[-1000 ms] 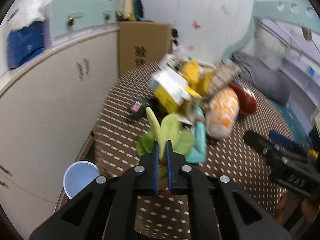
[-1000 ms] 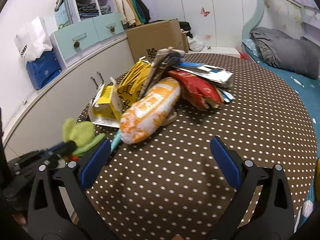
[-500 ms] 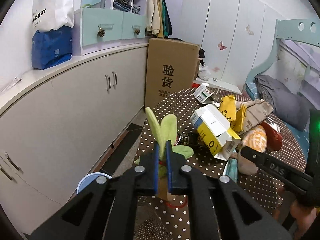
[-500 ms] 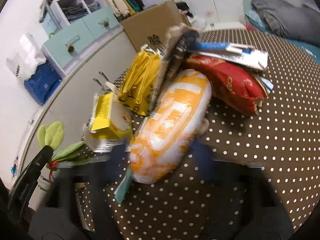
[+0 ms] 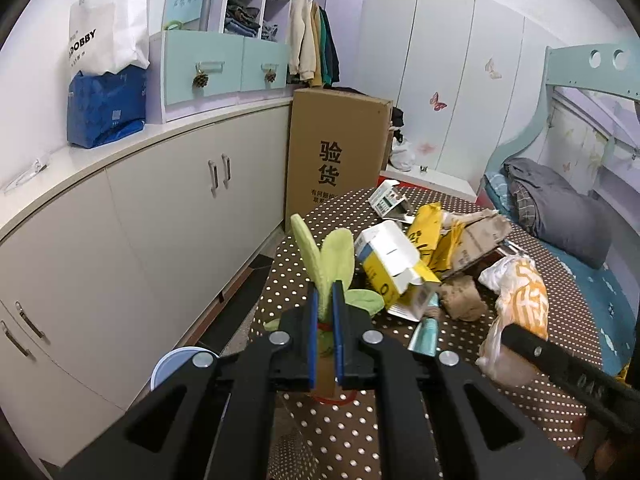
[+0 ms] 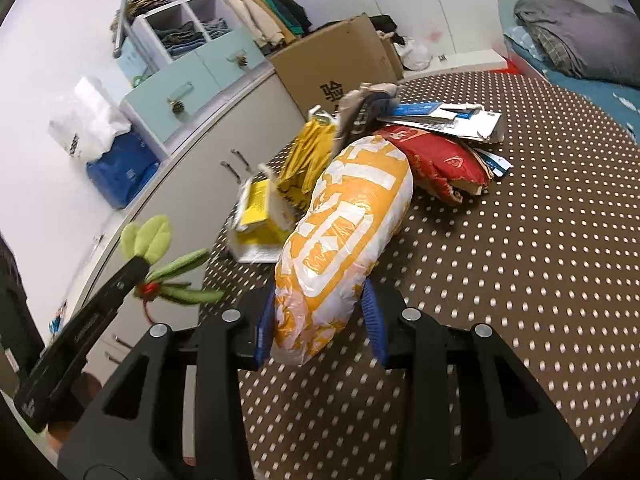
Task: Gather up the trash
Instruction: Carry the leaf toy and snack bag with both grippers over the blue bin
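Right claw [image 6: 320, 322] now astride orange bag [image 6: 344, 232] (lengthwise, pointing away).

On the desk [image 6: 520, 260] there is one orange and white plastic bag [image 6: 344, 240], one red packet [image 6: 436, 156], one yellow bag [image 6: 310, 158] and one yellow and white carton [image 5: 394, 268]. Far on the desk lies one small white and green box [image 5: 386, 200]. One green felt plant [image 5: 328, 264] is also there, with two upright leaves and some lower ones. I count two grippers: the left gripper [image 5: 325, 312] and the right gripper [image 6: 320, 320], each with two blue fingers [image 6: 374, 320]. Beside the desk stands one tall cardboard box [image 5: 336, 152]. On the floor at the near left is one blue bowl [image 5: 172, 368]. On the counter lie one blue package [image 5: 106, 106] and one white paper bag [image 5: 106, 36].
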Demonstrator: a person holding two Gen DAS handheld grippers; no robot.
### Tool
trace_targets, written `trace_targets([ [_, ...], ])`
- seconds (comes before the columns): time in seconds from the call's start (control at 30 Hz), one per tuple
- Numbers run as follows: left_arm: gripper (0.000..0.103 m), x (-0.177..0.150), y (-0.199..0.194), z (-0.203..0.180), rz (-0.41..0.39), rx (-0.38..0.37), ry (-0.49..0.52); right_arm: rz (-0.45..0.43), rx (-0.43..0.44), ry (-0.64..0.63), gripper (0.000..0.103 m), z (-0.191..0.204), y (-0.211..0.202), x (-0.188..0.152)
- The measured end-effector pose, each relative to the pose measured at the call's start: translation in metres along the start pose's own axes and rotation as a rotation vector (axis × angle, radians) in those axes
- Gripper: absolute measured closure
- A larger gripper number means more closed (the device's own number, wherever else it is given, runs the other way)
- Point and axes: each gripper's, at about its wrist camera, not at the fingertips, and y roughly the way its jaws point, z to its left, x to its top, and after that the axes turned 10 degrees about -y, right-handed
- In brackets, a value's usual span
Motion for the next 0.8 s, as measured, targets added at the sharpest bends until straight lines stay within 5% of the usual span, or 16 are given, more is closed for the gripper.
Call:
trace_targets([
  [0.37, 0.097, -0.014, -0.035, 0.003, -0.003, 0.02, 0.03, -0.009, 0.047, -0.106, 0.065, 0.052, -0.026, -0.02],
  [0.8, 0.097, -0.016, -0.057, 0.06, -0.013, 0.076, -0.015, 0.007, 0.112, -0.245, 0.065, 0.126, -0.02, -0.03],
])
